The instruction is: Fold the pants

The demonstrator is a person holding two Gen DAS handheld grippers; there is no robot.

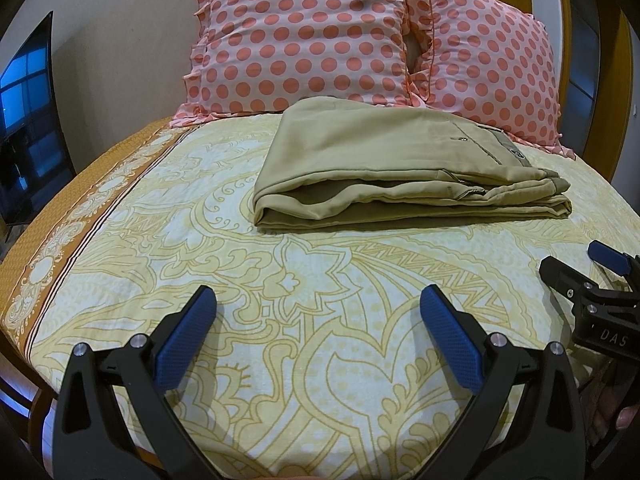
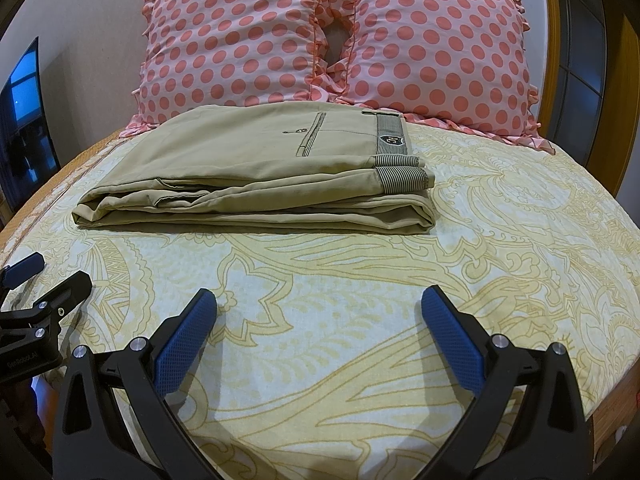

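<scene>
Folded khaki cotton pants are seen at 12 o'clock; left hand-held gripper and right hand-held gripper are spread wide, grasping nothing.

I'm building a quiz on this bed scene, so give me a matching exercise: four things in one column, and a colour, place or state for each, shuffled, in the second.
Column one:
1. pants
2. pillows
3. left gripper
4. bedsheet

Column two:
A. pink with coral dots, propped at the head of the bed
B. jaws apart, holding nothing
C. khaki, folded into a stack
D. pale with yellow swirling patterns

Pairs: 1-C, 2-A, 3-B, 4-D
</scene>
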